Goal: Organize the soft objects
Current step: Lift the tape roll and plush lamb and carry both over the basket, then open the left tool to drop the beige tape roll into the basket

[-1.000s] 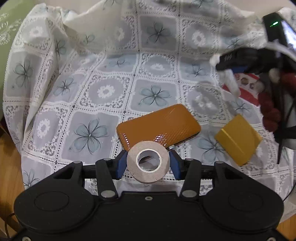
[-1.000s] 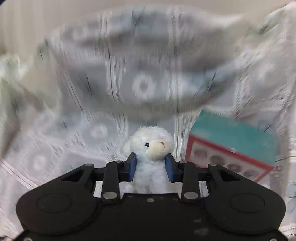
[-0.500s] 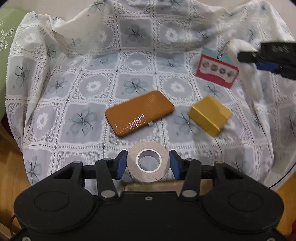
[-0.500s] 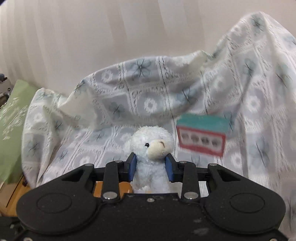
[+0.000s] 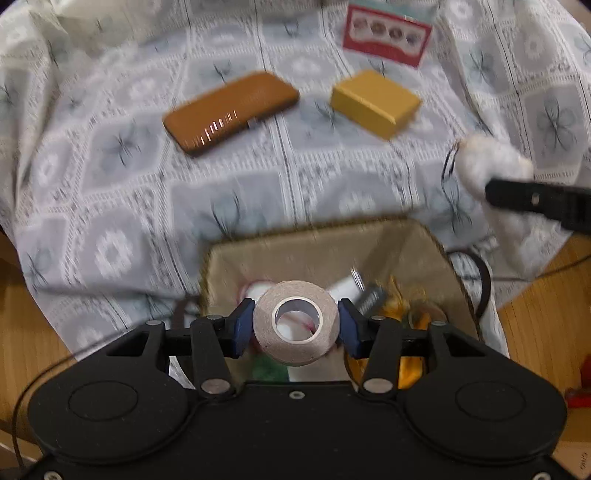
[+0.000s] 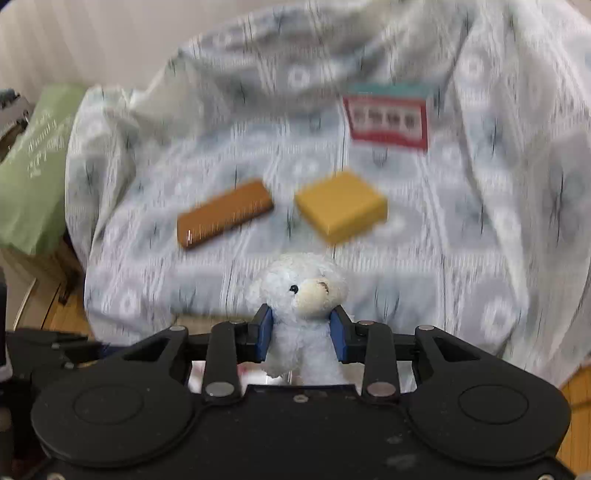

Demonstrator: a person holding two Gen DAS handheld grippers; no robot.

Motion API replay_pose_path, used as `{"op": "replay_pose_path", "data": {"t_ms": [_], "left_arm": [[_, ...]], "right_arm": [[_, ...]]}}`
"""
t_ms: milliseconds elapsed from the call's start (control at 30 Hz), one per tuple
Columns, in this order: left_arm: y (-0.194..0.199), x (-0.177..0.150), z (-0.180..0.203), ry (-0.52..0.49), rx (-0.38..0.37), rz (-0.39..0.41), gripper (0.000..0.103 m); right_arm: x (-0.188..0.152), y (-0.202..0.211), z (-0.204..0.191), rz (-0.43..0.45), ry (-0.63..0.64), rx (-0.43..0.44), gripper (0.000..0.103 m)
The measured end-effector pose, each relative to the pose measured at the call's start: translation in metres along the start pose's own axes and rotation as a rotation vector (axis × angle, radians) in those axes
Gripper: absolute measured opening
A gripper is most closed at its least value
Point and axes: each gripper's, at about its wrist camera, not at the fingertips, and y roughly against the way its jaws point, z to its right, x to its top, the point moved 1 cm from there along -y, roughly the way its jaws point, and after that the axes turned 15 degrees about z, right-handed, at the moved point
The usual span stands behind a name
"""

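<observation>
Left wrist view shows my left gripper (image 5: 295, 328) clamped on a tape roll (image 5: 295, 322), low in the frame, right above the basket (image 5: 321, 240), which I judge is where soft things get gathered. At right in that view, and at lower centre in the right wrist view, my right gripper (image 6: 301, 338) pinches a plush bear (image 6: 303, 291) at the neck, head up. A case (image 5: 231, 110), block (image 5: 375, 100) and box (image 5: 388, 35) lie apart on the cloth (image 5: 110, 229) in the upper frame.

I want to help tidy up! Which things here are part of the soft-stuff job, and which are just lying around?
Part of the job:
- tape roll in the left tongs
- plush lamb in the right tongs
- basket

Just lying around:
- brown case
- yellow block
- red picture box
</observation>
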Motion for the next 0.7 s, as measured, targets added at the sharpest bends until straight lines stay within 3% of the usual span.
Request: {"op": "replay_pose_path", "data": {"t_ms": [100,267,400,500,700], "left_arm": [[-0.003,-0.005,-0.001,0.024,-0.021,-0.026,0.048],[-0.005,0.003,-0.004,0.05,-0.022,-0.004,0.048],[-0.007,0.015,-0.003,0.048,-0.035,0.033,0.05],[-0.007,0.02,0.001,0.032,-0.047,0.058,0.062],[-0.007,0.016,-0.004,0.028,-0.035,0.05,0.062]], "right_arm": [[-0.014,0.0,-0.005,-0.075,-0.016,0.008,0.033],[-0.025,-0.008,-0.014,-0.157,-0.018,0.006,0.033],[-0.027,-0.015,-0.018,-0.184,-0.022,-0.026,0.033],[-0.023,-0.017,-0.018,-0.195,-0.029,-0.035,0.033],[-0.019,-0.017,-0.025,-0.205,-0.018,-0.021,0.033]]}}
